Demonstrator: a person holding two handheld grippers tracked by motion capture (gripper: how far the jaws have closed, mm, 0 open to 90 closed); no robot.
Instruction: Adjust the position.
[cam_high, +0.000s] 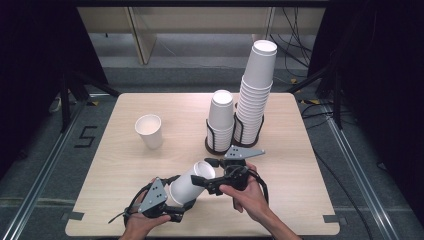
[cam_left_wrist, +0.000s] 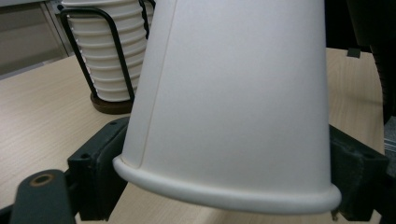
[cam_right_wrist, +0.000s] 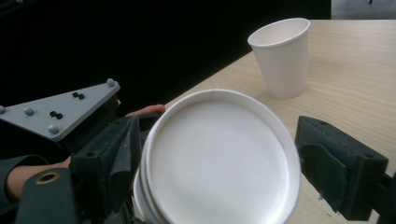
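High view: white paper cup (cam_high: 187, 184) held tilted above the near edge of the desk (cam_high: 280, 165), rim end clamped in the left tongs (cam_high: 172, 210), base end between the jaws of the right tongs (cam_high: 202, 172). Second paper cup (cam_high: 149, 131) upright, well apart at left; two wire holders with cup stacks (cam_high: 250, 107) behind.

Left gripper view: cup wall (cam_left_wrist: 233, 102) gripped by both pads near the rolled rim; wire holder with stacked cups (cam_left_wrist: 109, 56) beyond.

Right gripper view: cup base (cam_right_wrist: 217, 158) between the jaws, left pad touching; whether clenched cannot be told. Upright cup (cam_right_wrist: 282, 56) on the desk behind.
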